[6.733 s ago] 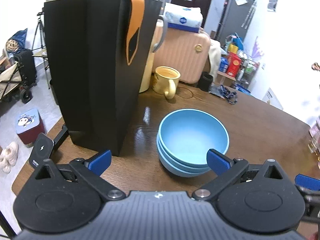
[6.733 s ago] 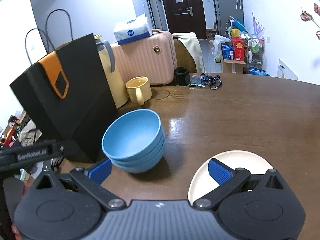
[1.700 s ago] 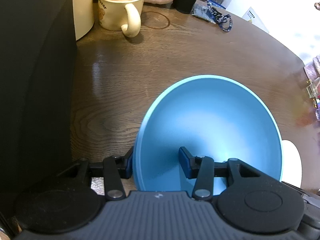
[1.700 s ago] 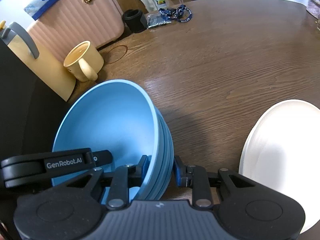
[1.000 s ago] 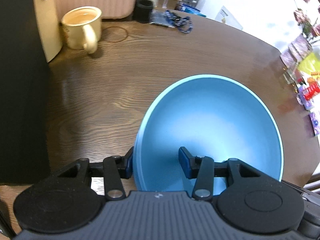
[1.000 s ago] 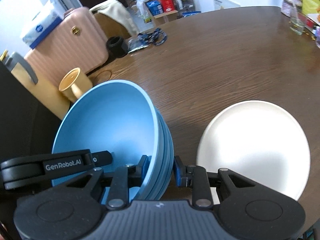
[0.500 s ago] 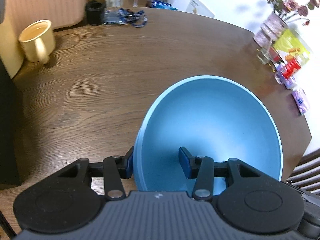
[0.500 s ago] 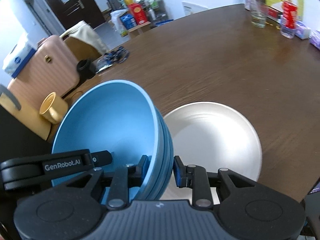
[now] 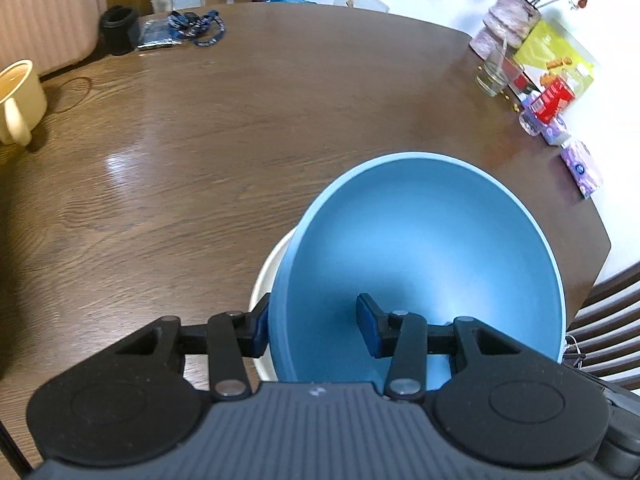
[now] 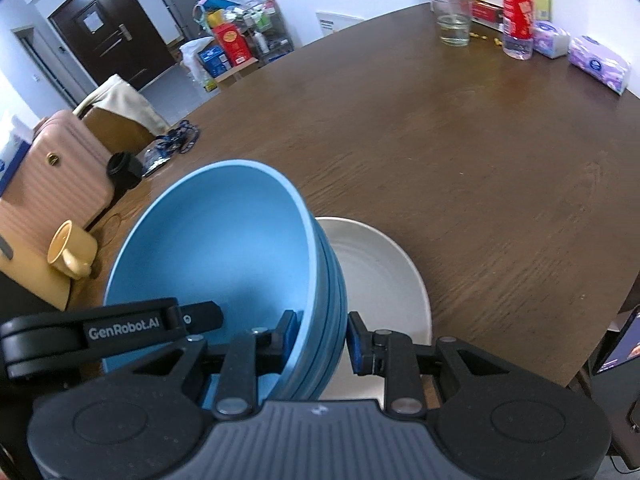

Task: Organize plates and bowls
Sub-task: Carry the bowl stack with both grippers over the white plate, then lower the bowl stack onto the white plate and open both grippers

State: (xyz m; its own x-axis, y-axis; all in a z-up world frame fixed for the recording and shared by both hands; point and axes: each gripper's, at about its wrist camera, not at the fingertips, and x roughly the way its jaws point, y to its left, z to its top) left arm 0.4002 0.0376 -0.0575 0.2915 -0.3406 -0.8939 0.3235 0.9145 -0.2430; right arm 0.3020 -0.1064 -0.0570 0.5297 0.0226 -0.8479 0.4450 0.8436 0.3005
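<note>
A stack of nested blue bowls [image 9: 420, 248] [image 10: 216, 248] is held by both grippers, above a white plate [image 10: 376, 272] on the brown table; the plate's rim [image 9: 266, 276] peeks out to the left under the bowls in the left wrist view. My left gripper [image 9: 312, 330] is shut on the near rim of the stack, one finger inside and one outside. My right gripper [image 10: 320, 338] is shut on the stack's right rim in the same way. The left gripper body [image 10: 120, 330] shows across the bowl in the right wrist view.
A yellow mug [image 9: 18, 100] [image 10: 72, 256] stands at the left. A black cup [image 9: 118, 30] and lanyard [image 9: 192, 28] lie at the far edge. A glass [image 10: 452, 20], red bottle [image 10: 518, 12] and tissue packs [image 10: 600, 64] stand at the right edge. A chair [image 9: 604, 320] is at the right.
Both grippers have carried the bowl stack to the right, away from the black bag and mug, until it hangs over the white plate.
</note>
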